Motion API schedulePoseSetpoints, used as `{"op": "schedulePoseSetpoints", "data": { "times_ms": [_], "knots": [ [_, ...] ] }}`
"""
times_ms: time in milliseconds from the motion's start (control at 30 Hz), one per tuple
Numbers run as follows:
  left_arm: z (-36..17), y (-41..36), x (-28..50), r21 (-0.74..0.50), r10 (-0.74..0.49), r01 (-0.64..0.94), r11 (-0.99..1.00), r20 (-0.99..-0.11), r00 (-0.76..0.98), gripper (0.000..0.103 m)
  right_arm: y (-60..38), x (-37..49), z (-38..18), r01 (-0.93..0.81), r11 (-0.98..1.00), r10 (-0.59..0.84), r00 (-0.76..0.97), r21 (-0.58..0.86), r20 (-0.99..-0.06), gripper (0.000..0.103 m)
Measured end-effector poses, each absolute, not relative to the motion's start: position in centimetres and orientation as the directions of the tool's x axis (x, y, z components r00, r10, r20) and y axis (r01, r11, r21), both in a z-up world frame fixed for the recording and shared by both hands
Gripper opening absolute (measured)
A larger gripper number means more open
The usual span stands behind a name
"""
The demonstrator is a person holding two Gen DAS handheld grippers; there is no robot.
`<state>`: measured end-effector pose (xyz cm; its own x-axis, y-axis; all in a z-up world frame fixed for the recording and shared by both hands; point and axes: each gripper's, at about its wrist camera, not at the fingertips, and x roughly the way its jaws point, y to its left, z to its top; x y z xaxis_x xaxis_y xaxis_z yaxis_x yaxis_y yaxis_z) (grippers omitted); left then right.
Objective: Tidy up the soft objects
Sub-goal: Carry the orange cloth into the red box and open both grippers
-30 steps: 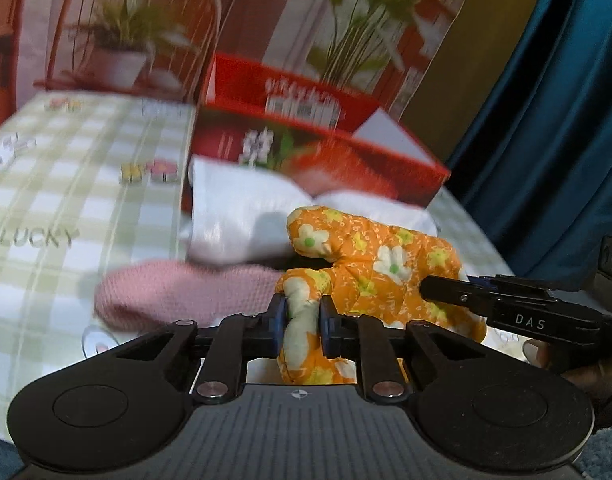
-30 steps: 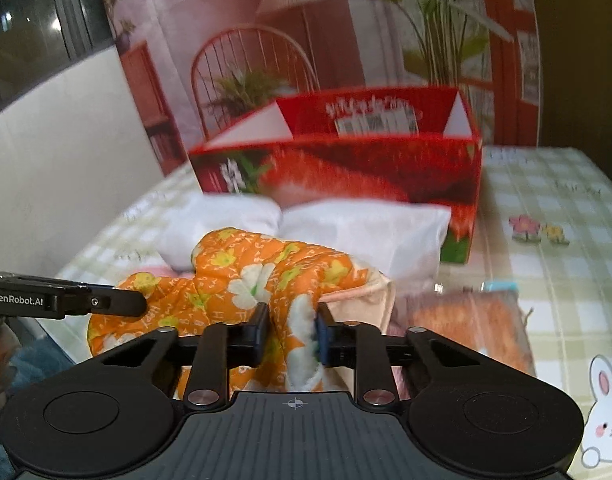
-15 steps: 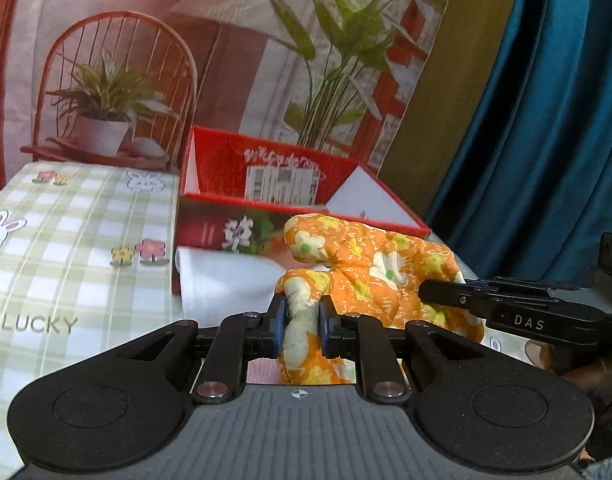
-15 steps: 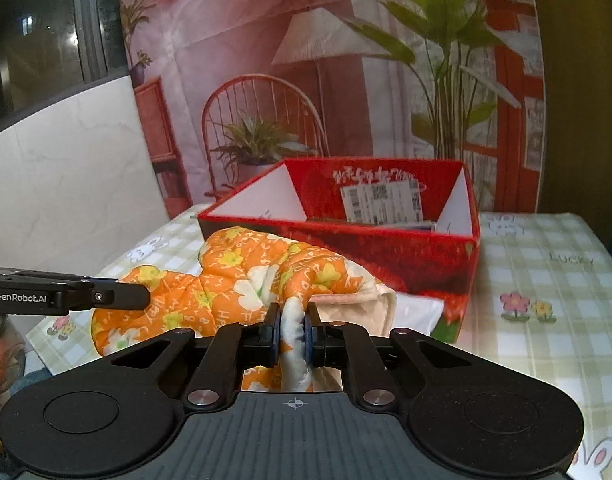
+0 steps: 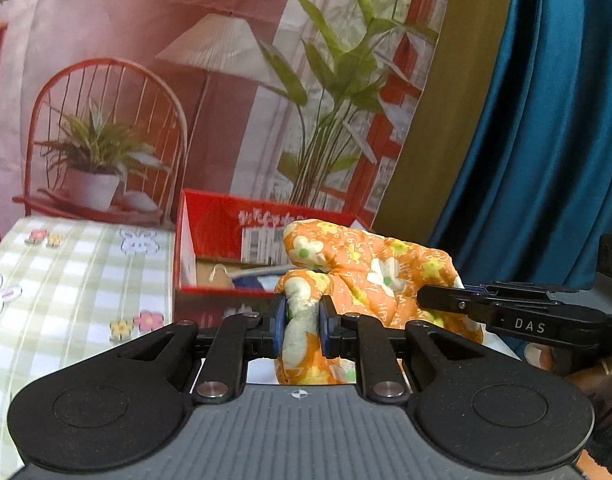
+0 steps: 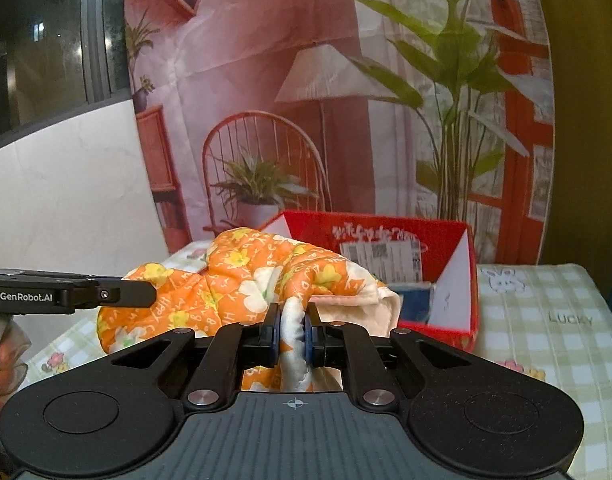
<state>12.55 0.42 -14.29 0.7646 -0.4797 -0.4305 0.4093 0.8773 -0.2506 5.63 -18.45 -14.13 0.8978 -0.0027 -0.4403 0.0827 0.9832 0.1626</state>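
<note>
Left wrist view: two grippers, left gripper and right gripper, pinch one orange quilt.

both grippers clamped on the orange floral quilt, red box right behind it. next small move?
Probably carry the orange floral padded quilt forward over the open red cardboard box, then lower it in. Both the left gripper and right gripper have their jaws shut on the quilt, it hangs clear of the checked tablecloth, and the box sits just beyond.
</note>
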Motion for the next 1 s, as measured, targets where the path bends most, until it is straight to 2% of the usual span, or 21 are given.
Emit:
{"op": "schedulePoseSetpoints", "data": {
  "times_ms": [333, 600, 1000],
  "knots": [
    [-12.6, 0.0, 19.4, -0.224, -0.454, 0.395, 0.891, -0.427, 0.782, 0.018, -22.2, 12.0, -11.6, 0.060, 0.989, 0.007, 0.898, 0.138, -0.441, 0.010],
    [-13.1, -1.1, 26.8, -0.196, -0.395, 0.344, 0.918, -0.494, 0.774, 0.018, -25.4, 19.8, -12.0, 0.071, 0.994, -0.019, 0.872, 0.087, -0.489, 0.010],
    [-17.7, -1.9, 32.4, -0.169, -0.347, 0.315, 0.934, -0.644, 0.681, 0.018, -28.0, 28.0, -17.5, 0.119, 0.990, -0.034, 0.714, 0.073, -0.700, 0.012]
  ]
}}
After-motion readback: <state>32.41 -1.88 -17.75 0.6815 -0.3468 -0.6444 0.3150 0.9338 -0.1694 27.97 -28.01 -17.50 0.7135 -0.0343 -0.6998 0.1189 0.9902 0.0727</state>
